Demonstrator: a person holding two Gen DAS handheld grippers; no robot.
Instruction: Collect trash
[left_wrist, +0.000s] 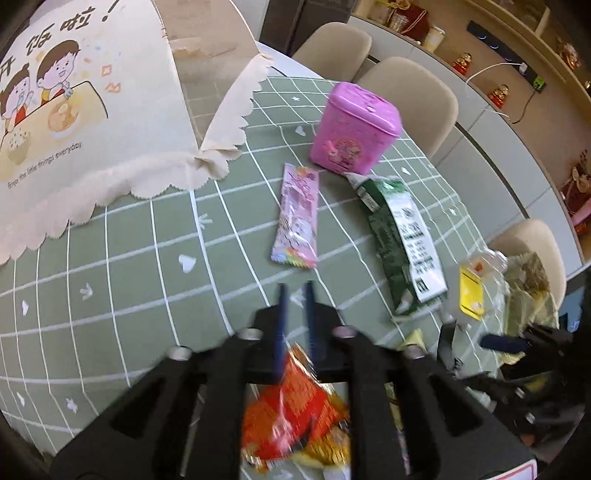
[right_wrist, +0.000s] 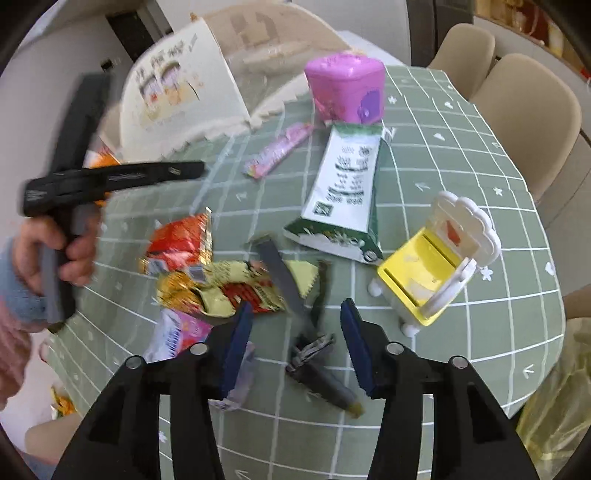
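Observation:
My left gripper (left_wrist: 295, 286) hovers above the green checked tablecloth (left_wrist: 147, 266), fingers nearly together with nothing between the tips; a red-orange wrapper (left_wrist: 291, 402) lies below it. A pink wrapper (left_wrist: 297, 216) and a green-white packet (left_wrist: 402, 240) lie ahead. My right gripper (right_wrist: 295, 314) is open over a grey-black wrapper (right_wrist: 317, 365). A pile of red (right_wrist: 181, 240) and yellow wrappers (right_wrist: 229, 288) lies to its left. The green-white packet (right_wrist: 343, 192) and pink wrapper (right_wrist: 277, 147) lie farther off. The left gripper's body (right_wrist: 110, 177) is at the left.
A pink tin (left_wrist: 354, 129) stands at the table's far side. A small yellow-white bin (right_wrist: 436, 266) with its lid up stands to the right. A beige folding food cover (left_wrist: 74, 110) is at the left. Beige chairs (left_wrist: 413, 96) line the far edge.

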